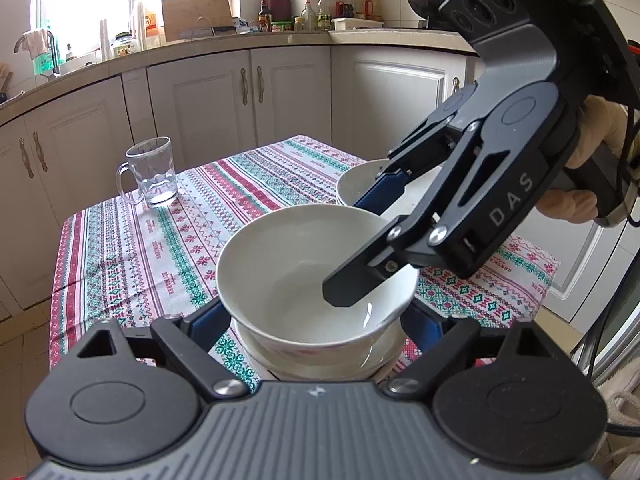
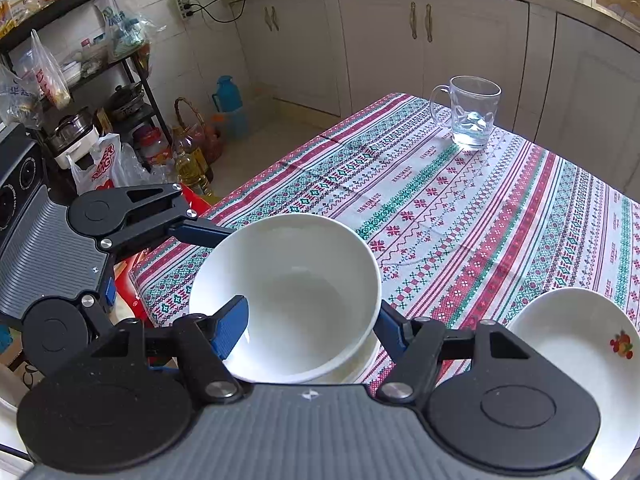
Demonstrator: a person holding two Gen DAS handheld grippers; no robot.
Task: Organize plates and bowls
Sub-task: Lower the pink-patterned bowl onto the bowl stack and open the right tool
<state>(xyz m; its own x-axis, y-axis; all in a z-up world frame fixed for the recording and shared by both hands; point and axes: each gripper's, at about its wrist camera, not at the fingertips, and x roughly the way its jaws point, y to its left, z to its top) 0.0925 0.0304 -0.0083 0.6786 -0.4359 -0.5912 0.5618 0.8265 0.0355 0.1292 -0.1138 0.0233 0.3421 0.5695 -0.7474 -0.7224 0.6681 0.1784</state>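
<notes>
A deep white bowl (image 1: 296, 264) (image 2: 296, 280) hangs just over a stack of white dishes (image 1: 320, 362) (image 2: 362, 364) on the patterned tablecloth (image 1: 132, 248). My left gripper (image 1: 312, 324) has its blue pads against the bowl's two outer sides. One of its fingers (image 2: 200, 234) shows at the bowl's far left rim. My right gripper (image 1: 360, 244) (image 2: 312, 330) is shut across the bowl's rim, with one finger (image 2: 232, 328) inside and the other outside. A shallow white dish with a fruit print (image 2: 580, 352) (image 1: 356, 180) lies beside it.
A glass mug (image 1: 150, 176) (image 2: 472, 116) stands at the table's far corner. White kitchen cabinets (image 1: 280, 96) run behind the table. A rack with pots and bags (image 2: 80, 92) and bottles on the floor sit past the table's left edge. A gloved hand (image 1: 592, 168) holds the right gripper.
</notes>
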